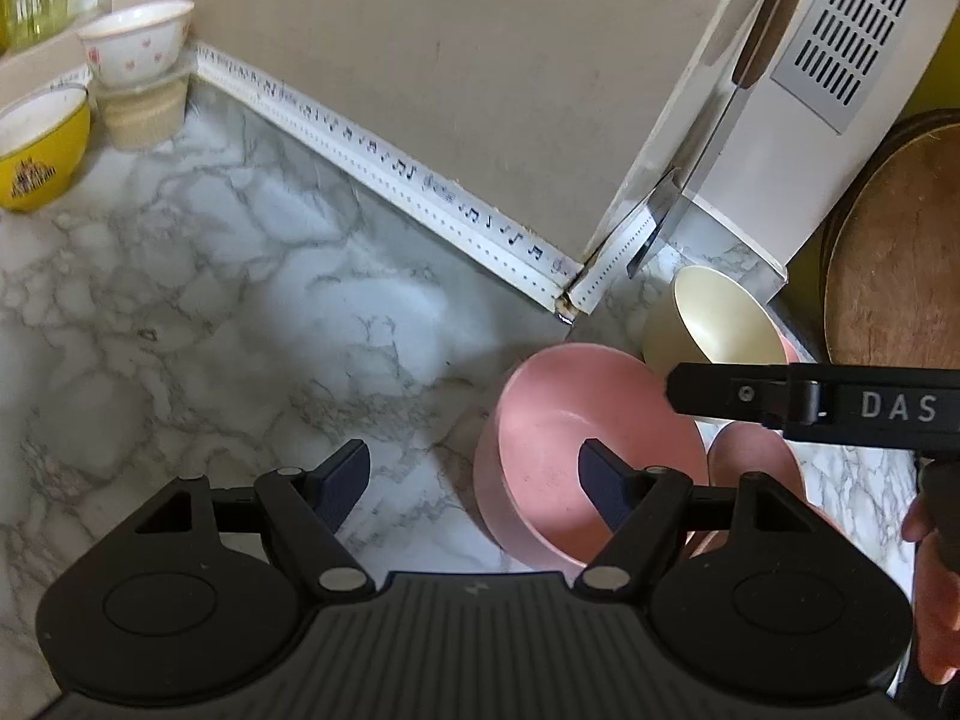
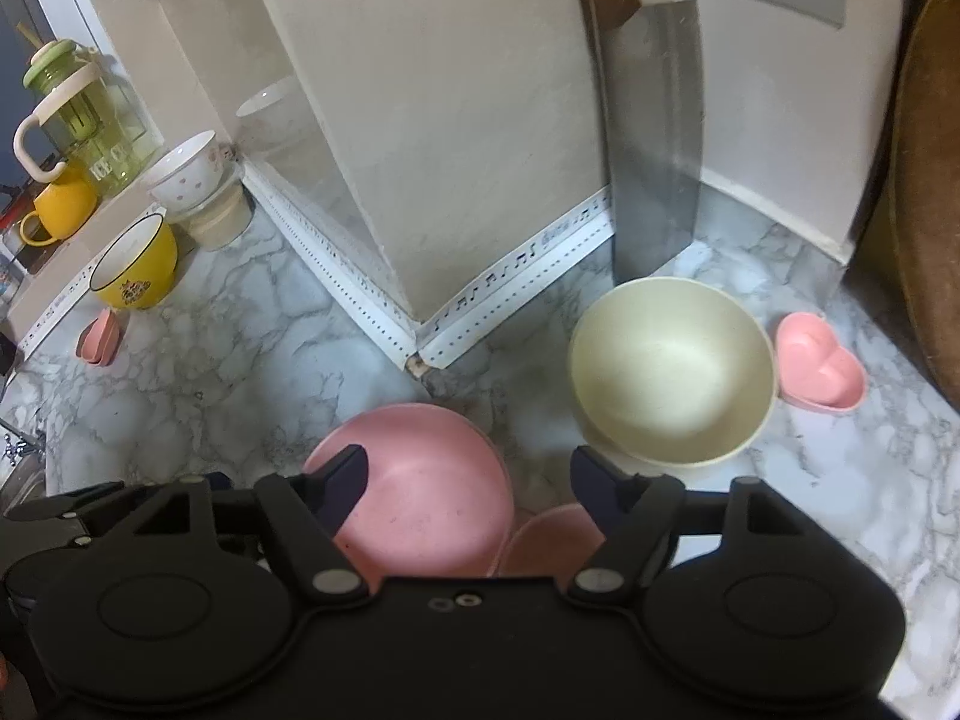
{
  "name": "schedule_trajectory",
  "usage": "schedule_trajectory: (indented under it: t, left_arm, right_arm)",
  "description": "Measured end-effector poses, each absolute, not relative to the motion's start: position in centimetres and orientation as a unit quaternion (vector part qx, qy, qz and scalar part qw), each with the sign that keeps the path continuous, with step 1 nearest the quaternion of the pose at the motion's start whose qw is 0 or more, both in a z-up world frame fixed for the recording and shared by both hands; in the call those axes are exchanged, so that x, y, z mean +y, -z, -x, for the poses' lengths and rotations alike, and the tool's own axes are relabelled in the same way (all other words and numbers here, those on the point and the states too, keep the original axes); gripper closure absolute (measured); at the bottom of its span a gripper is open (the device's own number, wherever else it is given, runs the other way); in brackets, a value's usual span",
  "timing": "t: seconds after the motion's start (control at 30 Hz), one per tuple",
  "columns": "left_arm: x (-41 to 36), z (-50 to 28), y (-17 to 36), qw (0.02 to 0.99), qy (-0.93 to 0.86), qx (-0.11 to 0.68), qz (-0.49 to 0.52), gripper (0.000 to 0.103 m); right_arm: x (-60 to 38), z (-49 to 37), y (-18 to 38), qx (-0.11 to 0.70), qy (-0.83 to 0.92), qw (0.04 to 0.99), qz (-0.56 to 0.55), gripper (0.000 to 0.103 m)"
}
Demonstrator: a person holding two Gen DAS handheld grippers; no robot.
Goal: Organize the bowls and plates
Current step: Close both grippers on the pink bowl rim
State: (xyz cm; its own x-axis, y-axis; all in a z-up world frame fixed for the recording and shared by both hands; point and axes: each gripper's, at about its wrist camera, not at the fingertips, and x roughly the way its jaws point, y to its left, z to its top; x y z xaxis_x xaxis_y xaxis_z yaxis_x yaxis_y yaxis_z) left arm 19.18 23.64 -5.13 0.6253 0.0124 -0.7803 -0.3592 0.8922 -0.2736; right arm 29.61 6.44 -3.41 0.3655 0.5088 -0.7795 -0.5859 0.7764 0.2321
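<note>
Left gripper: we hold it spread, nothing clamped; the pink bowl's near wall sits between its fingers, untouched as far as we can tell.
Right gripper: jaws apart over the pink bowl's rim, gripping nothing.
Cream bowl: ahead and right of our right gripper, on the marble counter.
Heart dish: just right of the cream bowl.
Yellow bowl: far left.

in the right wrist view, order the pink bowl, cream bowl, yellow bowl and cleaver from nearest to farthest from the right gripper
1. Pink bowl, under the right gripper, left side.
2. Cream bowl, ahead right.
3. Cleaver, against the wall behind it.
4. Yellow bowl, far left.
</note>
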Motion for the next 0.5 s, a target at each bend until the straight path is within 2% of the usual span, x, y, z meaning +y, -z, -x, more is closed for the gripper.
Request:
schedule_trajectory:
  t: [0.07, 0.13, 0.2, 0.33, 0.5]
  left_arm:
    - [23.6, -19.4, 5.4, 0.875, -0.103, 0.422, 0.213, 0.033]
    - [23.5, -19.7, 5.6, 0.871, -0.098, 0.429, 0.221, 0.043]
    - [23.4, -20.0, 5.9, 0.868, -0.094, 0.432, 0.227, 0.048]
    - [22.9, -20.6, 6.3, 0.863, -0.088, 0.443, 0.224, 0.069]
    - [22.8, -20.6, 6.6, 0.857, -0.088, 0.451, 0.233, 0.079]
  right_arm:
    - [6.7, -29.9, 3.8, 0.463, -0.337, 0.819, 0.042, 0.041]
    - [7.0, -30.1, 4.1, 0.468, -0.341, 0.814, 0.043, 0.046]
    - [7.2, -30.3, 4.3, 0.467, -0.343, 0.814, 0.049, 0.053]
    - [7.6, -30.6, 4.9, 0.473, -0.345, 0.809, 0.059, 0.067]
    - [7.6, -30.5, 5.3, 0.472, -0.339, 0.810, 0.076, 0.077]
